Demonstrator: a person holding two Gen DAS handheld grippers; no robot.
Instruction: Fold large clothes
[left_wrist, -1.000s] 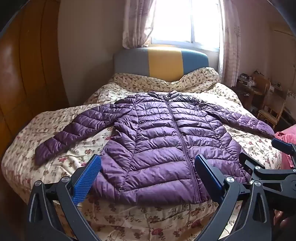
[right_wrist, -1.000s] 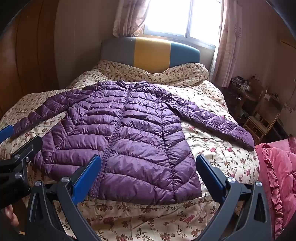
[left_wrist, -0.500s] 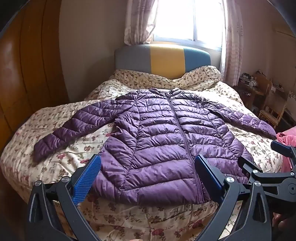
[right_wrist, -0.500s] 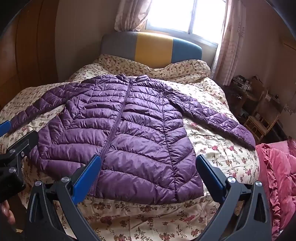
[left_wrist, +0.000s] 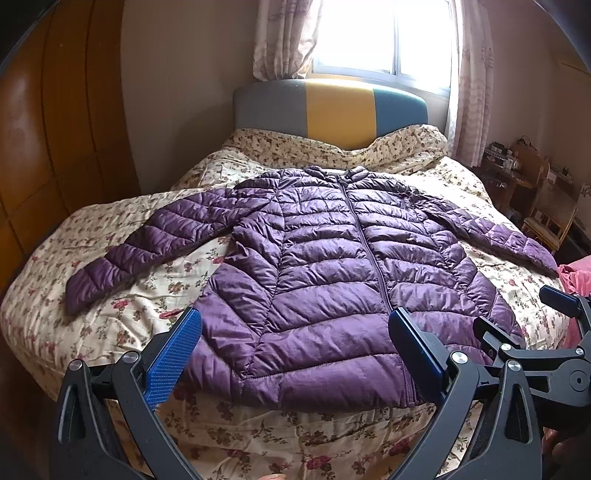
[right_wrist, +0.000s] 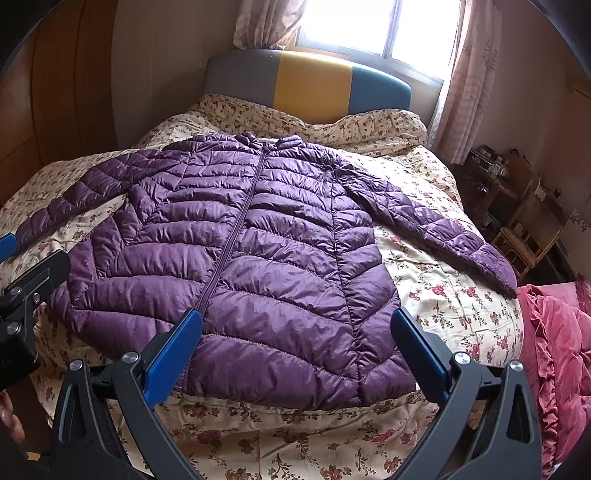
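Left wrist view: the jacket (left_wrist: 325, 280) looms nearer than a second ago; both grippers' fingers (left_wrist: 173, 354) gape empty, folding unstarted.

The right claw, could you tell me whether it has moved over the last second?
Yes. The right claw has moved forward and lower toward the jacket, whose hem now sits nearer its fingertips.

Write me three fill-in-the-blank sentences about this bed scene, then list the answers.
1. The quilted puffer jacket is coloured ____.
2. The jacket's front zipper is ____.
3. The padded headboard's middle panel is ____.
4. The jaws of the left gripper and right gripper are ____.

Answers: purple; closed; yellow; open
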